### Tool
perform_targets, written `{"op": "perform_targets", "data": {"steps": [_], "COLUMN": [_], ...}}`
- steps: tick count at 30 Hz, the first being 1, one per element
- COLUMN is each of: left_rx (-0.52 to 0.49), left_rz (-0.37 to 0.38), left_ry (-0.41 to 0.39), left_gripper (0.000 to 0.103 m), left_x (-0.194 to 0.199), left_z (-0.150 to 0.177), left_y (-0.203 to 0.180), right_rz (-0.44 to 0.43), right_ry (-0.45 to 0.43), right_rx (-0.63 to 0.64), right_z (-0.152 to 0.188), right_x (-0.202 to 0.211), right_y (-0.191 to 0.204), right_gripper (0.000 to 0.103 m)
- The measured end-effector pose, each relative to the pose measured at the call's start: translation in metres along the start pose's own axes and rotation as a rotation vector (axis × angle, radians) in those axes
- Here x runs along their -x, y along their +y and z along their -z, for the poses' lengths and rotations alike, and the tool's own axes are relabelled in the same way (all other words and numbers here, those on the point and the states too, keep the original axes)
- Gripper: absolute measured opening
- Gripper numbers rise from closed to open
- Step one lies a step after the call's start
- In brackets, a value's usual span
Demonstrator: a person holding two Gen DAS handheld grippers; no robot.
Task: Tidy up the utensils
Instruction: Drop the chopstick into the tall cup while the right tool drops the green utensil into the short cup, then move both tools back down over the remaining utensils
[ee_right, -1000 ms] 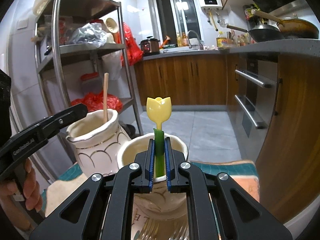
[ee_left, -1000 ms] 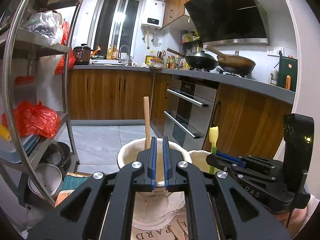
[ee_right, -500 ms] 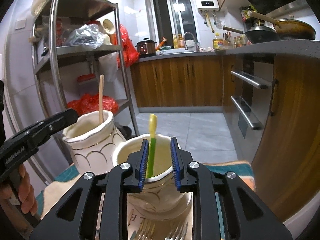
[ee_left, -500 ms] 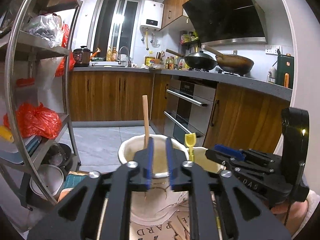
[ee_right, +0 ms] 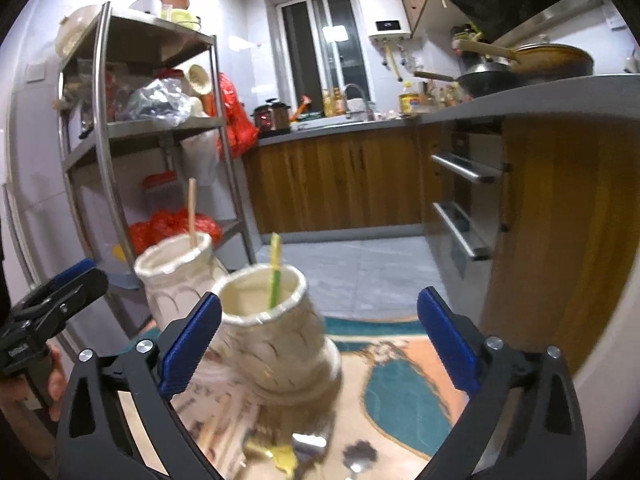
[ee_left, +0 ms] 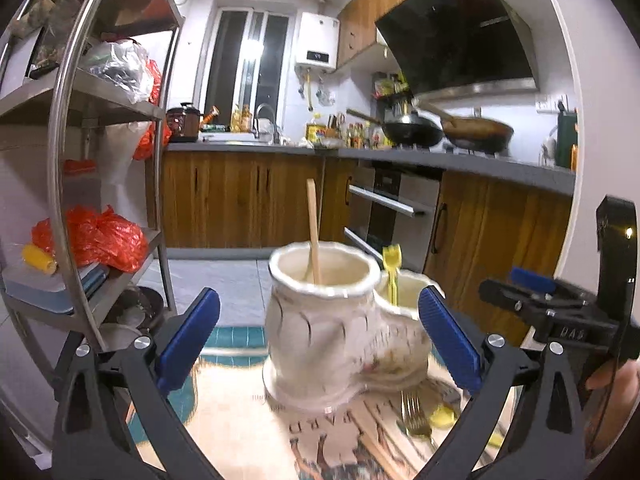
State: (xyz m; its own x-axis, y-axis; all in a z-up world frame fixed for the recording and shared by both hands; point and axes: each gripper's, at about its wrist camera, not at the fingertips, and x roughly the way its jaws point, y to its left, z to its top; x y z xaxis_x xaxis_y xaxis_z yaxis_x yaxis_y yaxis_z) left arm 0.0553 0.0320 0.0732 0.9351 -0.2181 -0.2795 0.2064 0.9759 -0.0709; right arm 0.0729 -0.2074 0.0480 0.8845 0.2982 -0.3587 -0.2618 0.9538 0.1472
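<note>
Both claws now spread wide, empty. Left claw (ee_left: 318, 336) has let go wooden stick (ee_left: 313, 230) into cream ceramic jar (ee_left: 320, 320); right claw (ee_right: 318, 342) has dropped yellow-green plastic fork (ee_right: 274, 270) into second cream jar (ee_right: 276, 336). Silver fork (ee_left: 412, 412) left on desk.

Readable text, located relative to the front jar (ee_left: 320, 320):

- Mat (ee_left: 320, 444) under the jar: partial capitals "ARD", just in front of the jar's base; letters before them blurred.
- Right gripper (ee_left: 568, 320), right of the jar in the left wrist view: white letters "DAS" on its black body.
- Water heater (ee_left: 318, 46), on the wall far behind the jar: small display, digits unreadable.
</note>
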Motion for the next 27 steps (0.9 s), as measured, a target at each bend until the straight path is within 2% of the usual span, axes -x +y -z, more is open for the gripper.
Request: {"op": "perform_targets", "data": {"steps": [8,13,18,22,27], "left_rx": [-0.055,-0.047,-0.057,-0.051,-0.051], "left_rz": [0.004,0.012,-0.032,-0.048,-0.054], "left_ry": [0.119,0.234,0.371,0.45,0.504], "left_gripper": [0.098,0.098,0.098,0.097,0.097], "left_x": [0.007,0.006,-0.002,-0.004,-0.006], "left_z": [0.034,0.059,0.084,0.098,0.11], "left_y": [-0.017,-0.022,-0.024,-0.024,-0.025], "right_rz": [0.047,0.066,0.071,0.066,0.087], "right_ry": [0.089,0.146,0.198,0.227,0.237], "right_rx": [-0.004,-0.048,-0.047,-0.02,0.015], "right_z": [0.03,0.047,0.064,0.073,0.077], "right_x": [0.015,0.024,0.026,0.027,0.026], "right_y": [-0.009,-0.02,-0.021,-0.017,-0.013], "right_gripper": [0.098,0.098,0.098,0.098,0.098]}}
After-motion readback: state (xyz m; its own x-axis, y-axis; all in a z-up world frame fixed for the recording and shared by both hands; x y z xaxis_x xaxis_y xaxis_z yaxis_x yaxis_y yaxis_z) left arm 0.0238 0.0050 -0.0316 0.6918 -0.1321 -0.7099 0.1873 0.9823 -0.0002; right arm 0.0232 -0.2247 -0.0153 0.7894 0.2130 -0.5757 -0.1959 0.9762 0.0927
